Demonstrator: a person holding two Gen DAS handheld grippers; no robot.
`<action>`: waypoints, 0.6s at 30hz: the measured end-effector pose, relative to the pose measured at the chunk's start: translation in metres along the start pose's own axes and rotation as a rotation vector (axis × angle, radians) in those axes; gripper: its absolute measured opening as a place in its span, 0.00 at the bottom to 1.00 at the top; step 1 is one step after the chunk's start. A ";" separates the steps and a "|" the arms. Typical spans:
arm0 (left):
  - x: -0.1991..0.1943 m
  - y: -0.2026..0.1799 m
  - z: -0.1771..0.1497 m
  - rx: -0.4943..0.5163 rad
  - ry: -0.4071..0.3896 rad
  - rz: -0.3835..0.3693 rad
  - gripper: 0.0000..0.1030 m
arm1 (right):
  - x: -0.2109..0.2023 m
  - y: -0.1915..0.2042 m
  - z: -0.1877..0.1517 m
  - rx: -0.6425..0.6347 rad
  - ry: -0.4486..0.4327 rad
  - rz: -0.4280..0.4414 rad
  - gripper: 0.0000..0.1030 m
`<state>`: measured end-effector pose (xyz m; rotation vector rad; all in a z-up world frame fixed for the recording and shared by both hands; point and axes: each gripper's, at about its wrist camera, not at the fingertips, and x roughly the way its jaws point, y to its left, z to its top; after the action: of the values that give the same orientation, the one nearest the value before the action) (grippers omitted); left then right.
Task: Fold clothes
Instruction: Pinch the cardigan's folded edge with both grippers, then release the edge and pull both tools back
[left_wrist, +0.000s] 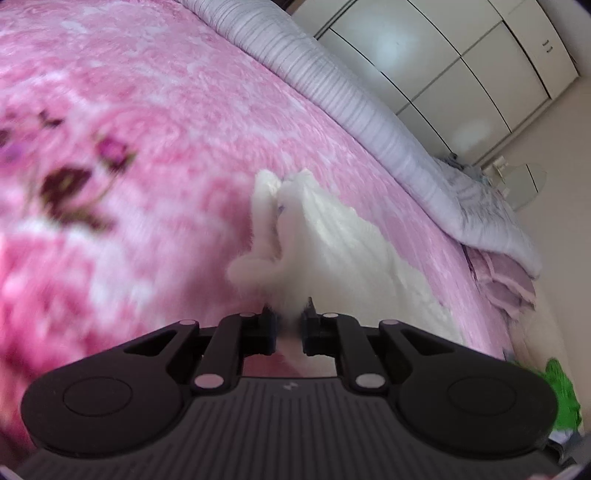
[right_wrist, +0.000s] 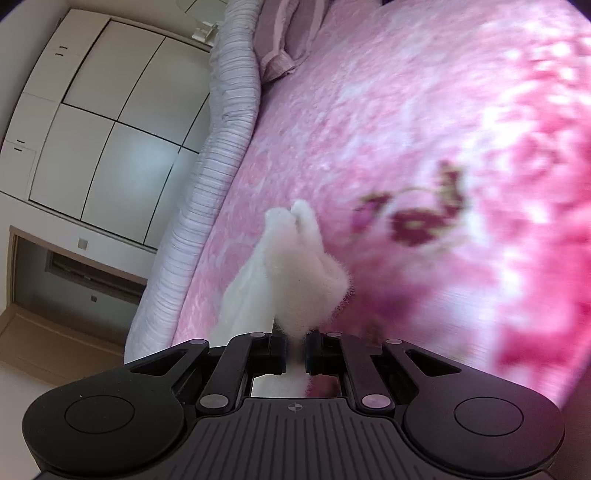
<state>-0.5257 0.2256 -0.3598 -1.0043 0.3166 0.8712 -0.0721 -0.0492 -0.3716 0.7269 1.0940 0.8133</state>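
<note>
White garment (left_wrist: 332, 240) blurred at tool (left_wrist: 289, 328); floral bedspread (left_wrist: 110, 184) smeared.

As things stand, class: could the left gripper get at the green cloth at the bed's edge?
Probably not yet: the left gripper is shut on the white garment, and the green cloth lies off to the side.

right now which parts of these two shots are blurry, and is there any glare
Left wrist view: pink floral blanket smeared at left, white garment soft near the left gripper; glare patch on the wardrobe. Right wrist view: blanket smeared at right, glare on the wardrobe; right gripper sharp.
</note>
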 end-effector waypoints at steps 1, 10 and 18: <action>-0.007 0.002 -0.009 0.002 0.010 -0.002 0.09 | -0.010 -0.005 -0.002 0.001 0.004 -0.009 0.07; -0.034 -0.005 -0.026 0.168 0.047 0.098 0.15 | -0.038 -0.024 -0.009 -0.025 0.070 -0.105 0.29; -0.051 -0.042 -0.046 0.444 0.047 0.299 0.16 | -0.055 0.016 -0.039 -0.397 0.110 -0.230 0.37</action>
<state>-0.5193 0.1517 -0.3281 -0.5713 0.6808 0.9910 -0.1259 -0.0842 -0.3442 0.2209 1.0493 0.8451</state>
